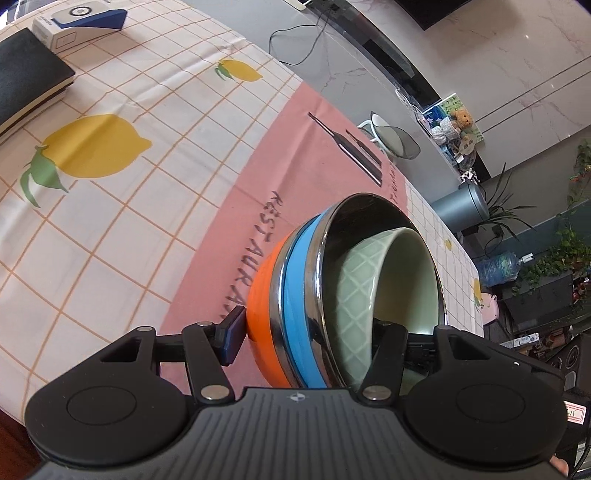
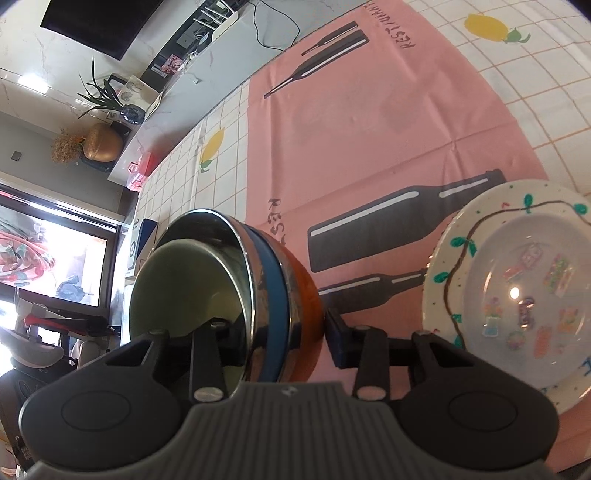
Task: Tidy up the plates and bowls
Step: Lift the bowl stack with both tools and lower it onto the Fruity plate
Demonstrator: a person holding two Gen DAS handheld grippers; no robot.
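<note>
**Background clutter**

Lemon-print cloth (image 1: 110, 192) covers the desk, pink mat (image 2: 369, 140) with bottle prints on top. Black notebook (image 1: 26, 81) and white-blue box (image 1: 81, 22) at far corner. TV (image 2: 99, 22), plants (image 1: 546, 258), gold vase (image 2: 101, 142), water jug (image 1: 498, 267) beyond.

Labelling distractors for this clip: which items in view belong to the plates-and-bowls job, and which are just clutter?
Job:
- bowl stack, gripped on opposite sides by left gripper and right gripper
- green bowl nested inside it
- decorated plate

Clutter:
- black notebook
- white and blue box
- tablecloth
</note>
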